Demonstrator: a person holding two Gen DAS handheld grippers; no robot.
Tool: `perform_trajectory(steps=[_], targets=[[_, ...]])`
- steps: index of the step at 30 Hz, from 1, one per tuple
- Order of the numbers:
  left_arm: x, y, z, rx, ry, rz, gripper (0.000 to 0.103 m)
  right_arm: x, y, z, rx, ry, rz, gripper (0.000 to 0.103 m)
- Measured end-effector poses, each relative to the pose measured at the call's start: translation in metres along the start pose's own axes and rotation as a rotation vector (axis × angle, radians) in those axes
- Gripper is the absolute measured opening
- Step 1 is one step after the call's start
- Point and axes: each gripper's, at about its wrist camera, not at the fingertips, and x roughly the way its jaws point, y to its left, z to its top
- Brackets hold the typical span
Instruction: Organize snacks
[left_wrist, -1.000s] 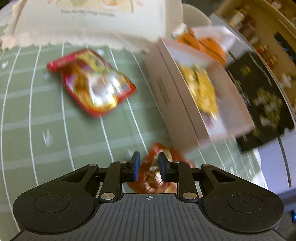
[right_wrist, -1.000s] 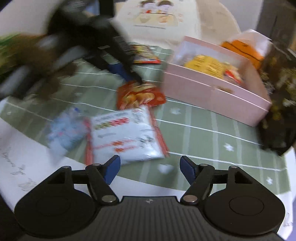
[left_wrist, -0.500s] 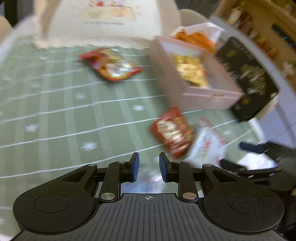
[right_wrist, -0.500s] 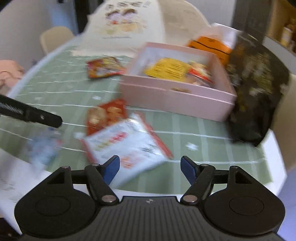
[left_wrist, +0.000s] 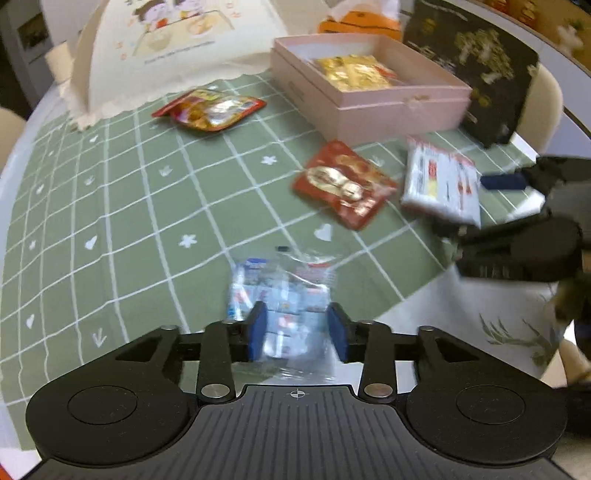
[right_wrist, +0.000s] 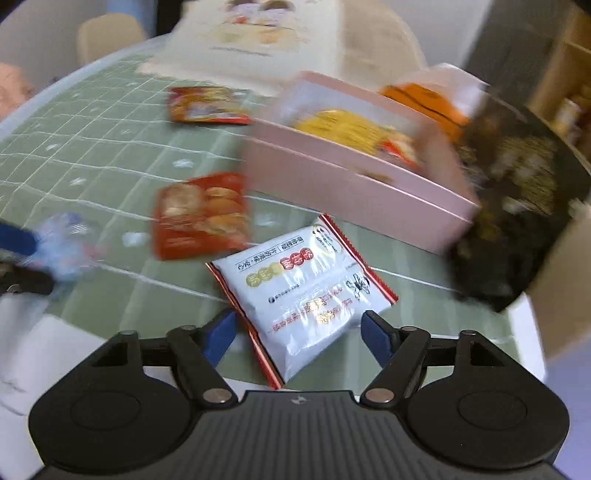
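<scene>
Since the pink box (left_wrist: 388, 107) is where snacks are being gathered, everything reads off it: a yellow packet (left_wrist: 354, 72) and something red already lie inside, open top facing up so more can drop in. On the near side of the box, loose on the green checked cloth (left_wrist: 110, 206) of the worktop, sit a small red packet (left_wrist: 343, 184) and, just beside that, a white packet with red edges (right_wrist: 303, 295); a second red and yellow packet (left_wrist: 210, 109) lies well to the far left of the box. Nearest the worktop's edge, furthest out from the box, is a clear bag of small blue-and-white pieces (left_wrist: 284, 291). The left hand-held gripper (left_wrist: 297, 326) has just been opening and now stands released astride that bag's near end, pads either side but apparently not pressing, probably lining up a pick. The right hand-held gripper (right_wrist: 299, 332) is likewise released, jaws spread wide around the white packet's near corner with visible gaps, so nothing is grasped yet. A black patterned bag (left_wrist: 476, 70) leans beside the box's right end, an orange bag (left_wrist: 354, 24) behind it. Both picks look pending; the thin crinkly film may slip.
</scene>
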Motion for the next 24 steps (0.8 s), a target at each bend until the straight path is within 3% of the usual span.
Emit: perform_trajectory(steps=[6,14,17,21,24], targets=[[0.003,-0.012,-0.002,0.087,-0.004,0.012,0.052,0.001,-0.034,-0.013,0.122,0.031,0.017,0.077],[0.013,0.02,0.01,-0.005,-0.024,0.105,0.057,-0.003,-0.025,-0.028,0.144,-0.033,-0.049,0.087],[0.01,0.024,0.009,-0.028,-0.02,0.074,0.057,-0.004,-0.026,-0.03,0.145,-0.049,-0.058,0.089],[0.007,0.018,0.006,0.009,-0.031,0.008,0.064,0.0,-0.03,-0.03,0.175,-0.051,-0.066,0.098],[-0.002,0.025,-0.001,-0.069,-0.062,-0.024,0.062,0.002,-0.036,-0.031,0.198,-0.048,-0.055,0.101]])
